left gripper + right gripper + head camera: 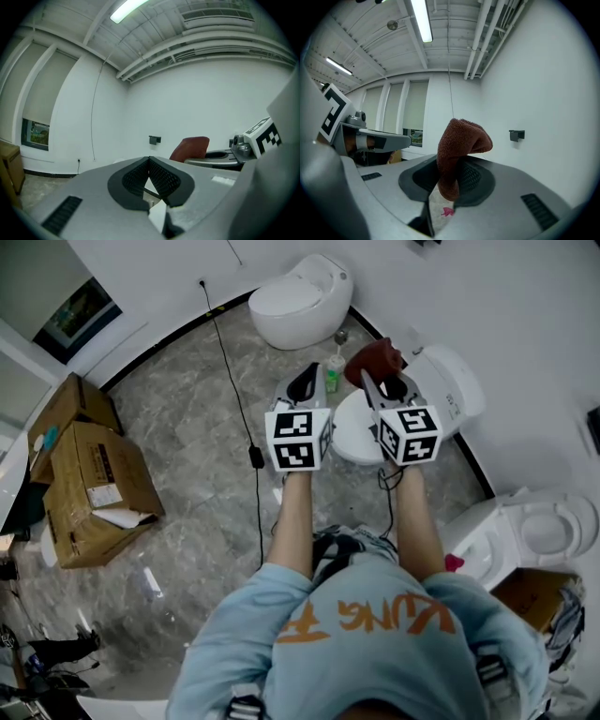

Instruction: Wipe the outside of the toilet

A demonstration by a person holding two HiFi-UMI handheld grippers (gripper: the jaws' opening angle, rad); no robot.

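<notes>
Right gripper pinching a rust-red cloth over the toilet

From where I stand, the right gripper has its jaws clamped on the cloth. The cloth rises from between the tips and flops over in a rounded bunch. The left gripper is held just beside it at about the same reach. In the left gripper view its jaws are pressed together at the tips with nothing between them. Both tools are tilted up, and each gripper view takes in the white wall and ceiling.

The toilet is white, with its lid down. It sits below the right gripper and slightly ahead and to the right of it. I cannot tell from the head view how high the cloth hangs over it.

A green spray bottle stands on the floor just ahead, between the two sets of tips. A second toilet sits farther ahead of the left gripper, against the wall. A third toilet, with its seat showing, is behind and to the right of the right gripper. Cardboard boxes lie well off to the left of the left gripper. A black cable runs along the floor on that same side.
</notes>
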